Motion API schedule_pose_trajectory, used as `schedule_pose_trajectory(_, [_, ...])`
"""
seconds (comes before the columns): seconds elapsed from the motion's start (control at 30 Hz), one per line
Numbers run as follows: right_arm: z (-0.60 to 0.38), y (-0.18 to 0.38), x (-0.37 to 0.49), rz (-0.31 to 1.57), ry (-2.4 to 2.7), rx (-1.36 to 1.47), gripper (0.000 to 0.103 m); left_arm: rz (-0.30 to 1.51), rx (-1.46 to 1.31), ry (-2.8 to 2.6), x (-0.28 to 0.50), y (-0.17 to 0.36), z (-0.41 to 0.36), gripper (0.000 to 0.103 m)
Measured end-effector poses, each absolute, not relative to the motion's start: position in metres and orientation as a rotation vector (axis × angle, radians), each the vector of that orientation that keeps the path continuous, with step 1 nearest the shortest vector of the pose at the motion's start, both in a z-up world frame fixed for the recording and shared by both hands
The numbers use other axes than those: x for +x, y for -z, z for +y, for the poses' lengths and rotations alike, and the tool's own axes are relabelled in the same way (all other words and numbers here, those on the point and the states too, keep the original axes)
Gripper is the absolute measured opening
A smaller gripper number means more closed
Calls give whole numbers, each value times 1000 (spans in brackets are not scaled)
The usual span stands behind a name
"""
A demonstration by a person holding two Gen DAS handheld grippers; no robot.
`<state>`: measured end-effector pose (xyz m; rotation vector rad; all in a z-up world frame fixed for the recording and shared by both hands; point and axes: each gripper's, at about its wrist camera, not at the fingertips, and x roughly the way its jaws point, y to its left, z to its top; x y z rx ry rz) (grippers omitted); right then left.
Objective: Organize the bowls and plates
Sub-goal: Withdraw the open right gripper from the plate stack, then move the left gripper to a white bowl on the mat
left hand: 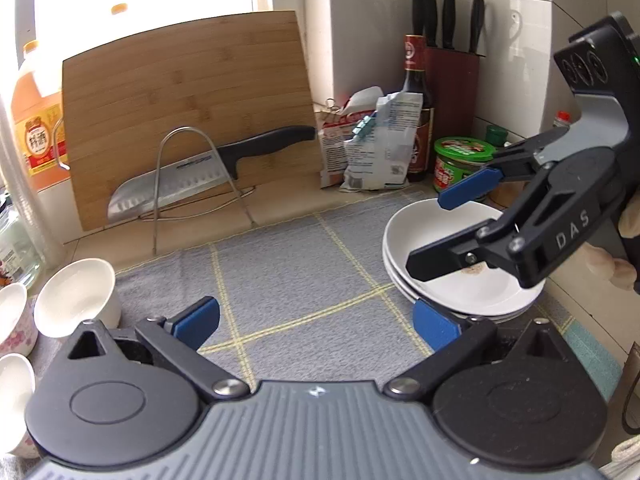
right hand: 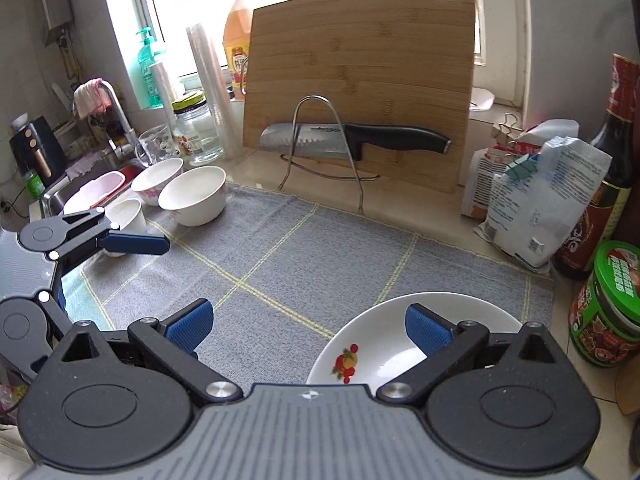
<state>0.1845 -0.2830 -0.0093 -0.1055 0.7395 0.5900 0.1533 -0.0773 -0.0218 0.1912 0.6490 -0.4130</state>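
Observation:
A stack of white plates (left hand: 472,300) sits on the grey mat (left hand: 288,280) at the right; the top plate (right hand: 384,344) has a fruit print. My right gripper (right hand: 310,326) is open and hovers over that stack, also seen in the left wrist view (left hand: 444,232). My left gripper (left hand: 316,322) is open and empty above the mat's middle, just left of the stack; it also shows in the right wrist view (right hand: 160,244). Several white bowls (right hand: 194,196) stand at the mat's left edge, also seen in the left wrist view (left hand: 76,298).
A bamboo cutting board (left hand: 188,112) leans at the back with a knife (left hand: 208,172) in a wire rack. Bags (left hand: 372,144), a sauce bottle (left hand: 418,108), a green-lidded jar (right hand: 608,308) and a knife block (left hand: 452,52) crowd the right corner. A sink (right hand: 80,184) lies far left.

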Motion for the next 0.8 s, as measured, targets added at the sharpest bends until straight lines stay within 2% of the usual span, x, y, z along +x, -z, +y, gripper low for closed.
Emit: schedule_pose_trajectory(0.8, [-82,36,161,760,-496,-186,103,697,225,335,152,35,118,102])
